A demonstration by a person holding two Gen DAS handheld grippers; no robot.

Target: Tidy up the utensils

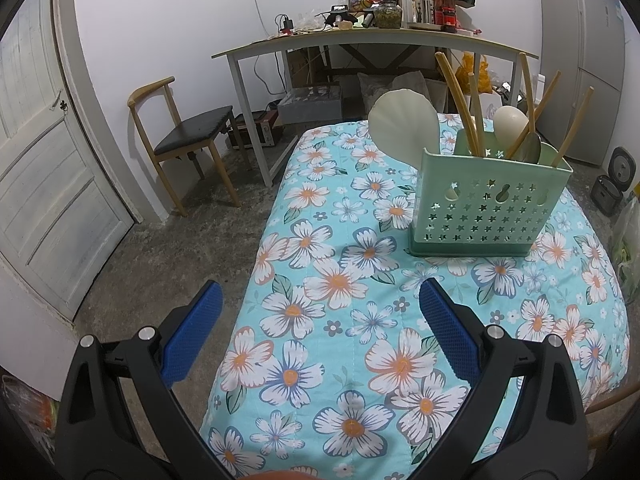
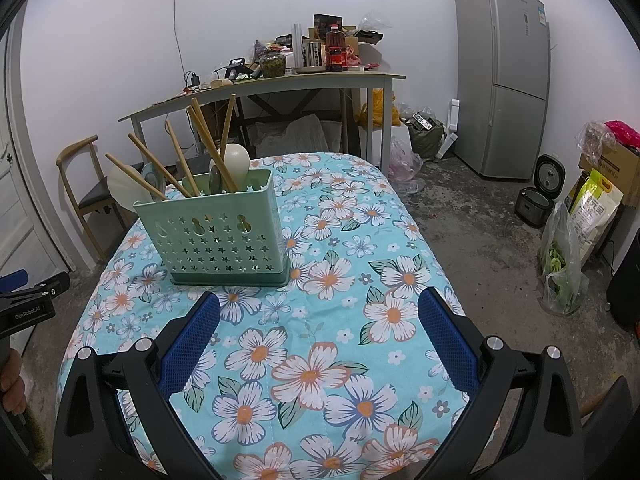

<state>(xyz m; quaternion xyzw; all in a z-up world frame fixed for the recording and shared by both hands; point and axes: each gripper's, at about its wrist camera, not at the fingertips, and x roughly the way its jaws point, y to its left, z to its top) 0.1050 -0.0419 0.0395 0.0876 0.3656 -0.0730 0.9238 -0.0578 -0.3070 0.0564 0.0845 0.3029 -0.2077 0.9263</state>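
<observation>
A pale green utensil holder (image 1: 490, 204) (image 2: 216, 236) with star cut-outs stands upright on the floral tablecloth (image 1: 340, 320) (image 2: 320, 320). Several wooden-handled utensils (image 1: 452, 92) (image 2: 208, 136), a cream spoon (image 1: 510, 120) (image 2: 236, 158) and a shell-shaped white ladle (image 1: 396, 120) (image 2: 124, 190) stick out of it. My left gripper (image 1: 320, 300) is open over the table's near left part, well short of the holder, with nothing between its blue pads (image 1: 448, 328). My right gripper (image 2: 320, 308) is open too, just in front of the holder, holding nothing. The left gripper's tip (image 2: 36, 292) shows at the right wrist view's left edge.
A wooden chair (image 1: 188, 140) stands left of the table, by a white door (image 1: 44, 160). A cluttered desk (image 2: 280, 80) lines the back wall. A grey fridge (image 2: 504, 80), a rice cooker (image 2: 536, 196) and bags (image 2: 564, 264) occupy the floor at right.
</observation>
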